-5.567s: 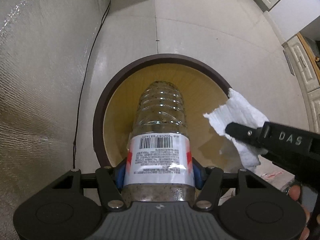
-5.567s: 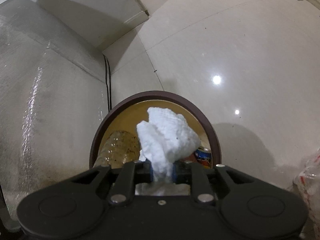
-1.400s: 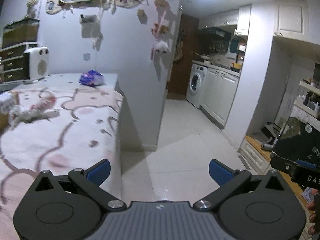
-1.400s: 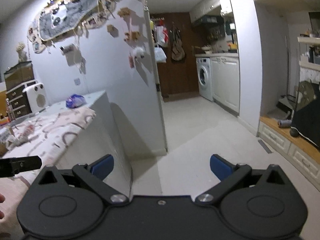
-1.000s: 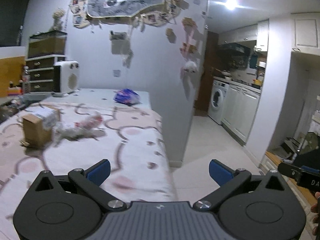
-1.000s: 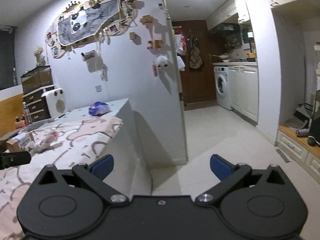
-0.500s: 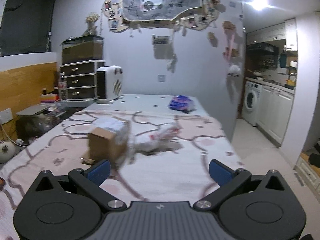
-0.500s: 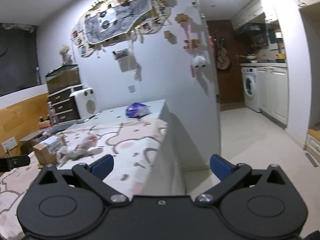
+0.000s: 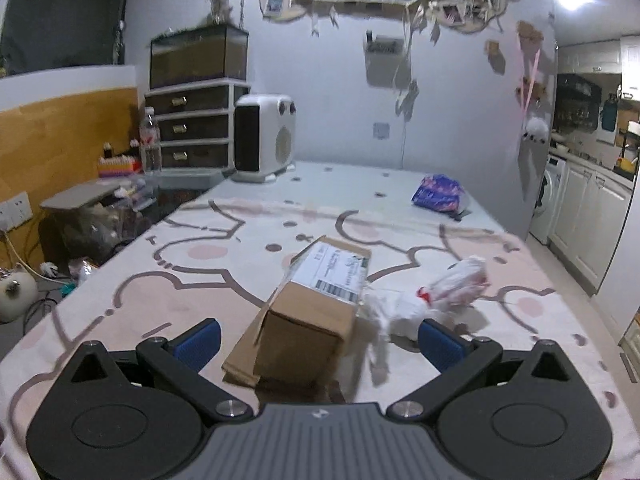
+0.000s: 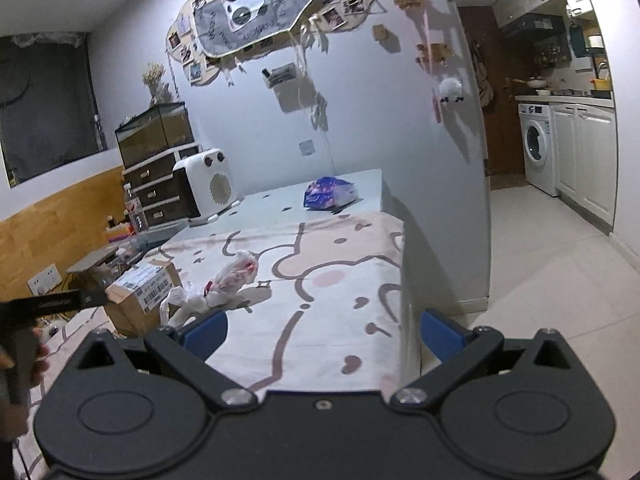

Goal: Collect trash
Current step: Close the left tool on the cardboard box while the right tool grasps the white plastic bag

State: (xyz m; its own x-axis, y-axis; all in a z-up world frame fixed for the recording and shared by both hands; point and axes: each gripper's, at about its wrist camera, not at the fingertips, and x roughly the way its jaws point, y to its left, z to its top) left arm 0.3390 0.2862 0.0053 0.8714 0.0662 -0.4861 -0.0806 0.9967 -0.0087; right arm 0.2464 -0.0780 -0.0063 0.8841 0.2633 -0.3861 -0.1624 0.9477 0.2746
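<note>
Straight ahead of left gripper [image 9: 316, 338], jaws apart: cardboard box [image 9: 316, 300], long axis running away; right gripper [image 10: 322, 330] also apart, farther right.

I see a matt brown cardboard box [image 9: 316, 312] with a white paper label, and beside it a crinkled thin white plastic bag [image 9: 444, 296]. The table [image 9: 192, 280] has a soft matt cloth cover. The floor tiles [image 10: 552, 264] look smooth and glossy.
</note>
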